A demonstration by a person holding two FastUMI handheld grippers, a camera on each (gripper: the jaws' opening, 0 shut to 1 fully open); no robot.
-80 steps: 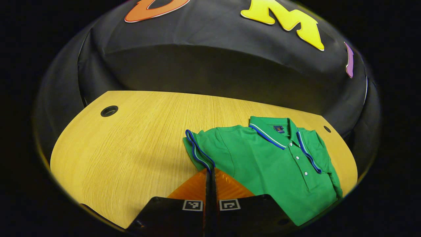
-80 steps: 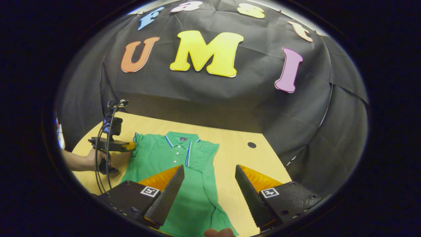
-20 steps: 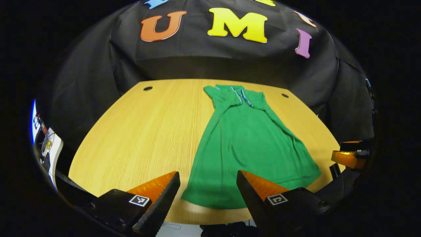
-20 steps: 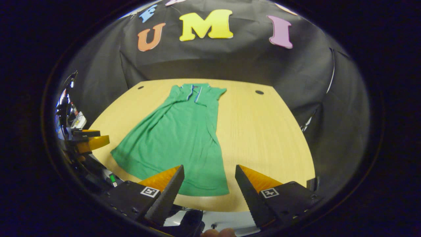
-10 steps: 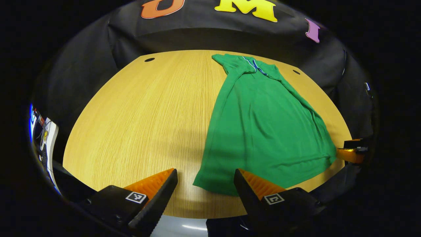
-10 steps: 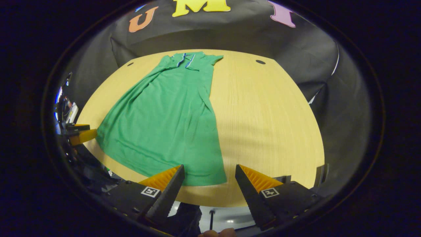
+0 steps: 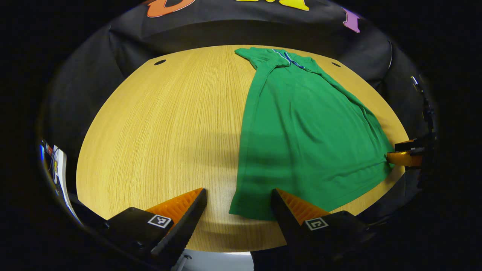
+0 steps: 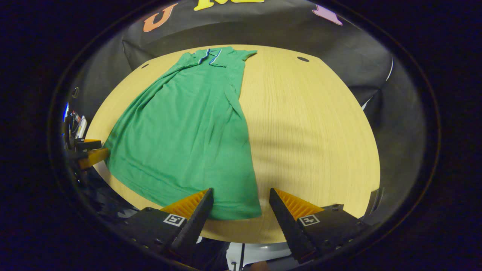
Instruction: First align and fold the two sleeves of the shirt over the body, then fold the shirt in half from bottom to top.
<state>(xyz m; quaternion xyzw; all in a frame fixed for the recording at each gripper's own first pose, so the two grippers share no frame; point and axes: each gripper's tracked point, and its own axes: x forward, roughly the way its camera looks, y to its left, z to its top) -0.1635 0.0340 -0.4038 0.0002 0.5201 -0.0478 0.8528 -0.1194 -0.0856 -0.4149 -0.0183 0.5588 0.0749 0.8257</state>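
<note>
A green shirt (image 7: 305, 128) is laid flat on the wooden surface (image 7: 162, 124), collar toward twelve o'clock and hem toward six o'clock, with both sleeves folded in over the body. In the left gripper view, the left gripper (image 7: 238, 209) is held with its jaws spread wide at six o'clock, the hem's left corner lying between its fingers, untouched. In the right gripper view, the right gripper (image 8: 241, 207) is likewise spread apart at six o'clock, with the hem's right corner (image 8: 248, 210) seen between its fingers; contact cannot be told. The shirt (image 8: 188, 128) is seen stretching toward eleven o'clock there.
</note>
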